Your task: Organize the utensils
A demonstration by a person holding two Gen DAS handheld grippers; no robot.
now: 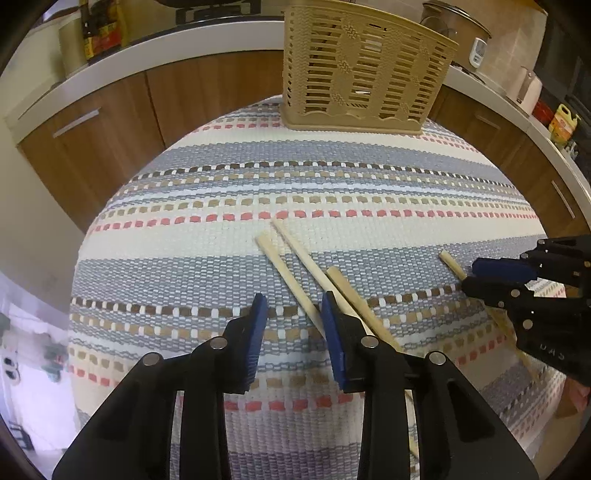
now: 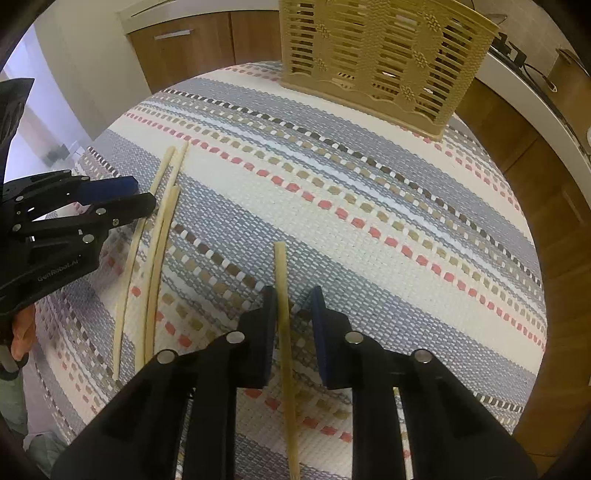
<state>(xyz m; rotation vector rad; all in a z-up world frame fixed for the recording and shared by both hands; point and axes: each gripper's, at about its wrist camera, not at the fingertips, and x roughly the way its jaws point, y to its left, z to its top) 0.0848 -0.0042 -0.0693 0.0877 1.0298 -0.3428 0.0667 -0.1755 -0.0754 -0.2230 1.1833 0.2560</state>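
Note:
Three pale wooden chopsticks (image 1: 295,280) lie on the striped cloth just ahead of my left gripper (image 1: 293,314), which is open and empty over them; one passes under its right finger. They also show in the right wrist view (image 2: 162,229). A fourth chopstick (image 2: 282,295) lies between the fingers of my right gripper (image 2: 293,306), which is open around it, low over the cloth. This chopstick shows in the left wrist view (image 1: 452,264) under the right gripper (image 1: 495,277). A tan slotted plastic utensil basket (image 1: 362,70) stands at the table's far edge, also in the right wrist view (image 2: 384,55).
The table is covered by a striped woven cloth (image 1: 258,173). Wooden kitchen cabinets (image 1: 122,122) with a white counter curve behind it. Bottles (image 1: 99,33) stand on the counter at the left, a rice cooker (image 1: 461,33) and a yellow bottle (image 1: 563,123) at the right.

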